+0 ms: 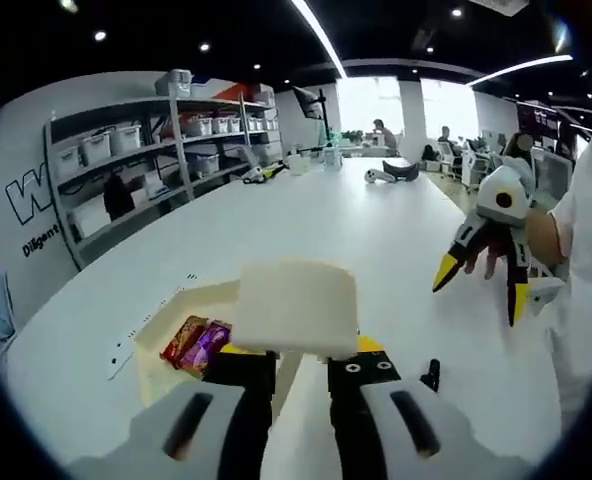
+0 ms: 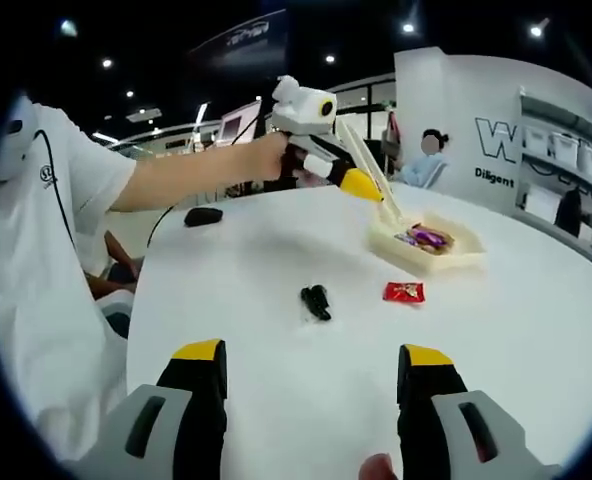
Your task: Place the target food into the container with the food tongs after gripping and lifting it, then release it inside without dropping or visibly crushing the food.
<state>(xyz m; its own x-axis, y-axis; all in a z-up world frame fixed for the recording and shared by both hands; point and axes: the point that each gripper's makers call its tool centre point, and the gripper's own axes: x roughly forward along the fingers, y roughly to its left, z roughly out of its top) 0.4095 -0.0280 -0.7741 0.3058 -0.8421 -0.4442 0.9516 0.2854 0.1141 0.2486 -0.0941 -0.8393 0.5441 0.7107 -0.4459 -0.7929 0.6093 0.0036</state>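
1. Your left gripper point(image 1: 301, 362) is clamped on the handle end of the tongs point(image 1: 296, 305). In the left gripper view they show end-on as a pale block just above the jaws.
2. In the right gripper view the 2 tong arms run down from that gripper and draw close together at the tips, which sit at the near rim of the container point(image 2: 416, 262). I cannot tell whether anything is pinched between the tips.
3. The container already holds wrapped sweets point(image 2: 428, 238), 1 purple and 1 red-gold. A red packet point(image 2: 404, 291) lies on the white table point(image 2: 536, 320) just beside the container, outside it. A small black object point(image 2: 316, 301) lies near the packet.
4. Your right gripper point(image 2: 314, 352) hovers over the table with its jaws spread wide and nothing between them.
5. Judged from this, you are at the container end of a cycle: either letting a sweet go or about to fetch the next 1.
6. If the tips do hold a sweet, keep them low inside the walls and ease your squeeze slowly so it settles and does not bounce out.
7. If they are bare, the red packet looks like the next target. Swing the tips over it, straddle it, and close only enough to lift it without crushing the wrapper.
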